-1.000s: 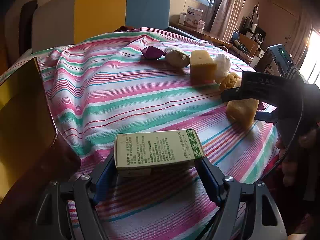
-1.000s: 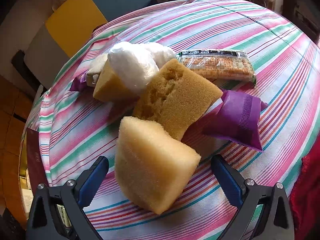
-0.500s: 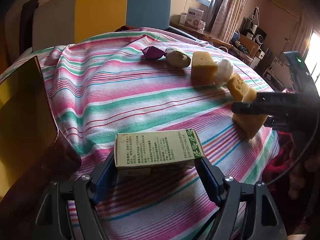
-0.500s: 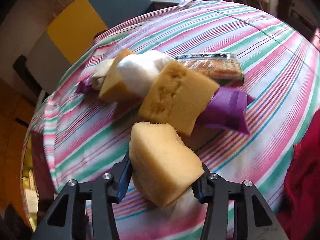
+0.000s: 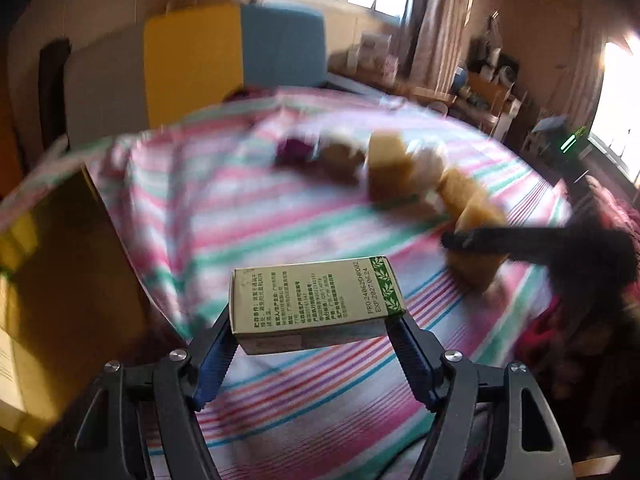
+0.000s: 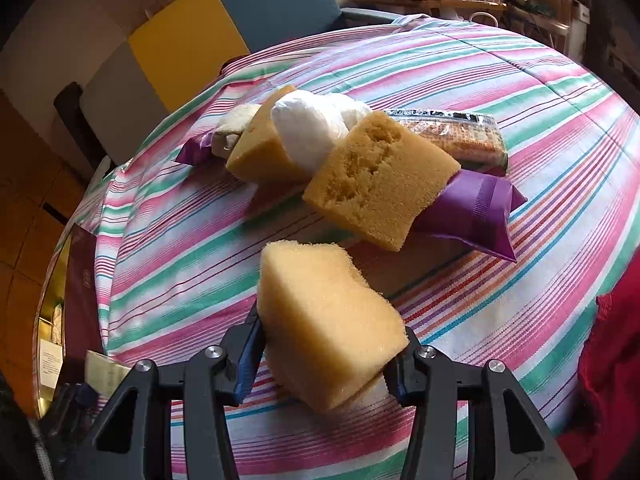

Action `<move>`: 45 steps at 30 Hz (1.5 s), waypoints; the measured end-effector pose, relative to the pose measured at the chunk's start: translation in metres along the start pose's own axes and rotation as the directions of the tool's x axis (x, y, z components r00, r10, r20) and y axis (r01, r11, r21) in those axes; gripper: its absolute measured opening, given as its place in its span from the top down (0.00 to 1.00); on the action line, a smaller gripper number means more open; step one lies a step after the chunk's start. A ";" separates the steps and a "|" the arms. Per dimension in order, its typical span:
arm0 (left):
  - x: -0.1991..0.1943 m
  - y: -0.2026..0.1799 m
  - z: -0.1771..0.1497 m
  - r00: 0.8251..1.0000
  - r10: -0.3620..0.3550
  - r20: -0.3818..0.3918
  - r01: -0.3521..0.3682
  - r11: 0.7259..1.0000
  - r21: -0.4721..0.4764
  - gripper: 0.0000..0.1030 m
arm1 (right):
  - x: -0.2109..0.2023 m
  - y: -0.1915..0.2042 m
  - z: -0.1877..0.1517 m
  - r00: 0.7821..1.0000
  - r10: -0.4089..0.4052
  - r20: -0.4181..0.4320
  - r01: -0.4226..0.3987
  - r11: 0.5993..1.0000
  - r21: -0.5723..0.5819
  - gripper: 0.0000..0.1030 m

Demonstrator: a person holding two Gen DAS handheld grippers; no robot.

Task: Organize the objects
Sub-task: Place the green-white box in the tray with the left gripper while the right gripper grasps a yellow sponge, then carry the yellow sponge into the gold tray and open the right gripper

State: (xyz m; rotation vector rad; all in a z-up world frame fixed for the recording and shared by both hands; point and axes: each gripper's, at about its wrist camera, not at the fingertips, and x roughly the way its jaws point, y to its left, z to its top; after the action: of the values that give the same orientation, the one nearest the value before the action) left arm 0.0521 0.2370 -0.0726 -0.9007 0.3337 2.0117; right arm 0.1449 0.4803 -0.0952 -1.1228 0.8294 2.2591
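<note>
My left gripper (image 5: 314,322) has a green and white carton (image 5: 316,300) between its pads, clear of the striped tablecloth (image 5: 224,216); its jaws are still closing on it. My right gripper (image 6: 328,344) is shut on a pale yellow sponge (image 6: 320,320), squeezing its sides, and holds it just off the cloth. In the blurred left wrist view that same sponge (image 5: 476,272) shows at the right, under the black right gripper (image 5: 456,240). Behind it lie a darker sponge (image 6: 380,184), a purple packet (image 6: 476,216), a white bag (image 6: 312,128), a cracker pack (image 6: 452,136) and another sponge (image 6: 260,148).
An open yellow-brown box (image 5: 60,280) stands at the table's left edge, close to my left gripper. A chair with yellow and blue panels (image 5: 232,48) sits behind the table. A person's red sleeve (image 6: 612,360) is at the right edge. Shelves and clutter line the far wall.
My right gripper closed on the pale sponge, which had been lying loose between open jaws, and raised it. My left gripper rose with the carton, lifting it off the cloth.
</note>
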 end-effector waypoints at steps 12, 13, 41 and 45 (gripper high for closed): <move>-0.101 0.140 -0.012 0.993 0.116 0.028 -0.101 0.939 -0.328 0.27 | 0.003 0.006 -0.002 1.000 -0.022 0.005 0.023 0.999 -0.046 0.48; -0.104 0.158 -0.017 0.990 0.138 0.016 -0.122 0.919 -0.376 0.27 | 0.004 0.007 -0.002 1.000 -0.024 0.005 0.024 0.998 -0.050 0.48; -0.116 0.198 -0.064 0.918 0.357 -0.175 -0.398 0.815 -0.422 0.17 | 0.009 0.015 -0.003 0.999 -0.042 0.001 0.042 0.995 -0.089 0.40; -0.133 0.195 -0.062 0.882 0.447 -0.148 -0.464 0.772 -0.435 0.17 | 0.007 0.016 -0.003 0.999 -0.049 0.010 0.050 0.994 -0.092 0.48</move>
State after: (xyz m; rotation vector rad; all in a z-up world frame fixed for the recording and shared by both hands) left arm -0.0302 0.0091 -0.0422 -1.2403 0.0908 2.5973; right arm 0.1326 0.4679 -0.0979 -1.1622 0.6924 2.2796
